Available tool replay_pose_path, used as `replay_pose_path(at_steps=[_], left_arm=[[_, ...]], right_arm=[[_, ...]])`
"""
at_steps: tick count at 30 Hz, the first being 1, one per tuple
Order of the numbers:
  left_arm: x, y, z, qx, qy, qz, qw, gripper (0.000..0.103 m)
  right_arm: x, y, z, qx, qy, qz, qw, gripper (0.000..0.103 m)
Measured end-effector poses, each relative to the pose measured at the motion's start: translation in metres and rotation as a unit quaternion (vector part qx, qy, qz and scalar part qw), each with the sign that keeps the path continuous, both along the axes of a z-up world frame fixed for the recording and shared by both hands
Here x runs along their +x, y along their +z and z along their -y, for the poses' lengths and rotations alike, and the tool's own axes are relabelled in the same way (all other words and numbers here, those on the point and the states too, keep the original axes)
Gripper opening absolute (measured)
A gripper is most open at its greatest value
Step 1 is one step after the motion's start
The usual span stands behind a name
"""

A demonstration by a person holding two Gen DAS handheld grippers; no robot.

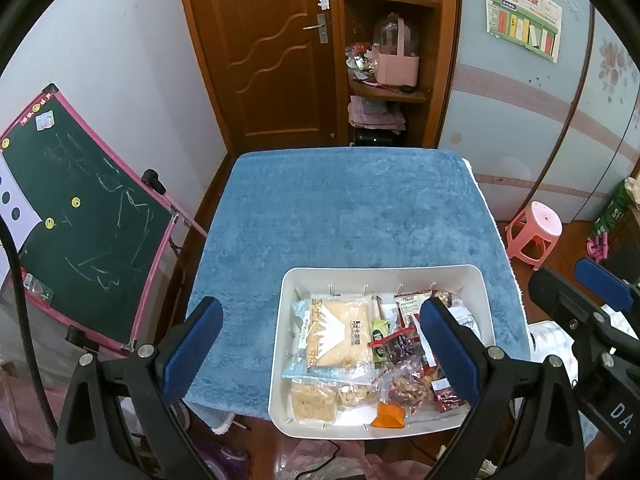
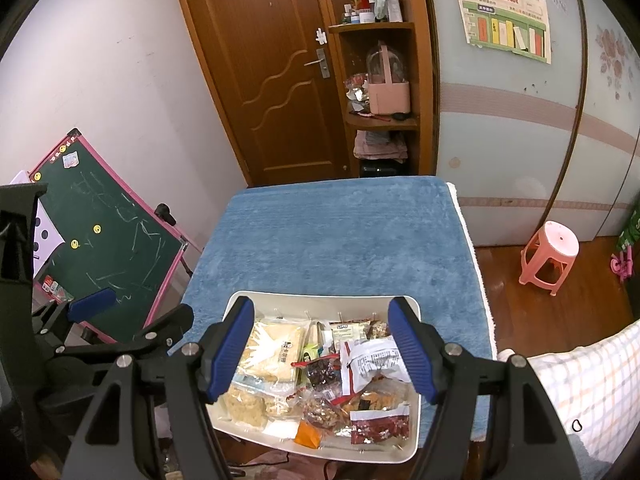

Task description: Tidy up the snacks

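— Right gripper [image 2: 322, 350]: status?
— Jaws parted wide, nothing between the blue pads [image 2: 230, 350]; hovering above the white bin [image 2: 414, 432]. Left gripper [image 1: 320, 354] likewise spread wide and empty, one finger over the blue towel [image 1: 340, 208], the other over the bin's right half.

— Item one, the bin. Location?
— Near edge of the towel-covered table, slightly overhanging the front. Rectangular, white, open-topped.

— Contents, nearest first?
— Front row: a pale rice-cracker pack [image 2: 246, 406], an orange sachet [image 2: 308, 434], a red-and-white packet [image 2: 380, 424]. Behind those, clear bags of mixed nuts [image 2: 322, 406]. Middle: a large biscuit pack with a white mountain print [image 2: 276, 350], a dark red dried-fruit packet [image 2: 322, 372], a small green sachet [image 2: 310, 350], a crumpled white wrapper with printed text [image 2: 376, 360]. Back wall: a brown-labelled packet [image 2: 346, 330]. All loose, overlapping, unsorted.

— Table beyond the bin?
— Bare towel to the far edge.

— Surroundings, far side?
— Left: a pink-framed chalkboard [image 1: 88, 216], tilted on its easel. Right, on the wood floor: a pink plastic stool [image 2: 550, 254]. Back: a wooden door [image 2: 264, 76]; beside it a corner shelf [image 2: 380, 120] holding a pink basket [image 2: 388, 98] with a clear dome, bottles on the top tier, folded cloth below. A paper poster [image 2: 506, 24] on the wardrobe panel.
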State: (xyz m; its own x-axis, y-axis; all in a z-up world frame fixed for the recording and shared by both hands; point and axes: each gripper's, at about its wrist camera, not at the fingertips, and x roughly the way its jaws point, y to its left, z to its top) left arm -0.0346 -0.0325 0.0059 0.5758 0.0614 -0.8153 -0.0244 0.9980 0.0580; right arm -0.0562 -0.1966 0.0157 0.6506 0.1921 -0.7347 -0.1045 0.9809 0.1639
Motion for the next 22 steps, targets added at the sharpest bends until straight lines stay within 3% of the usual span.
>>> replay_pose_path(at_steps=[22], left_arm=[[0.0064,0.002,0.0035,0.002,-0.001,-0.003,1.0,0.098]], right_arm=[[-0.0001,-0.0082,0.001,0.007,-0.007,-0.006,1.0,0.07]])
